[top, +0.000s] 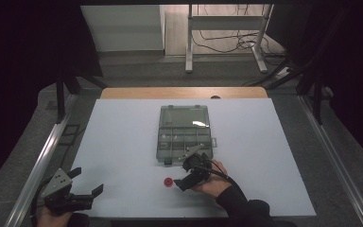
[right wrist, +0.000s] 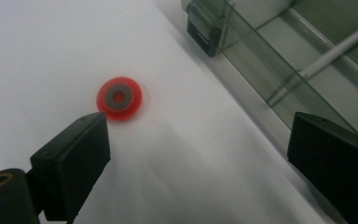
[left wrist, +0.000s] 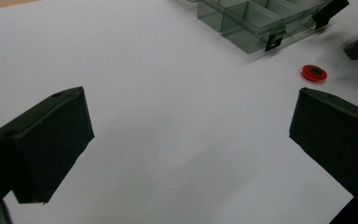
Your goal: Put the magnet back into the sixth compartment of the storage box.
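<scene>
— Black jaws of the right gripper (right wrist: 198,158) rise closest, spread wide with nothing between them. Where's the disc?

— Lying flat on the white table (top: 123,142): a red disc (right wrist: 119,98) with a grey centre, just past the tip of one jaw, not touching it. A clear compartment box (top: 185,135) sits just beyond, lid open.

— And the other hand?

— Left gripper (top: 82,184) is at the table's near left corner, well apart from the disc, jaws spread too, holding nothing.
</scene>
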`<move>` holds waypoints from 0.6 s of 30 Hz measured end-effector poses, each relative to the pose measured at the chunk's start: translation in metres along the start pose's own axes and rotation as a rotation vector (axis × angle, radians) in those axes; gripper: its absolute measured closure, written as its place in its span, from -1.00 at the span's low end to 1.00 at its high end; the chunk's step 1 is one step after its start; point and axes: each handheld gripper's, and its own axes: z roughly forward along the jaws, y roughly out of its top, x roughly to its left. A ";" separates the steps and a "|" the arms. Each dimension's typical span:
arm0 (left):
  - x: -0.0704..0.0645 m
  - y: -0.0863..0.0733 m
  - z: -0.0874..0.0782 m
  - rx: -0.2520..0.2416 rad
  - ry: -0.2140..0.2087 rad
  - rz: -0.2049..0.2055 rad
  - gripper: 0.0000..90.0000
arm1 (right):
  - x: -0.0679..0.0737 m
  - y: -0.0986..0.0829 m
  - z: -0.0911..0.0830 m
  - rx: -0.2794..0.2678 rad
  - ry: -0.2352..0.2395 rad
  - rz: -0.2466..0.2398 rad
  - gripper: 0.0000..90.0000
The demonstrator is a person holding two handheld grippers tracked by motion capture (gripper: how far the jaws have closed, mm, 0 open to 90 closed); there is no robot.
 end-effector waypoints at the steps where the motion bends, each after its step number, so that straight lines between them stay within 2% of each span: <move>1: 0.000 0.000 0.000 0.000 0.000 0.000 -1.00 | 0.001 0.001 0.001 0.002 0.003 -0.003 -0.84; 6: 0.000 0.000 0.000 0.000 0.000 0.002 -1.00 | 0.005 0.005 0.006 0.011 0.013 -0.026 -0.75; 18: 0.000 0.000 0.000 -0.001 0.000 0.005 -1.00 | 0.018 0.015 0.016 0.027 0.078 -0.081 -0.31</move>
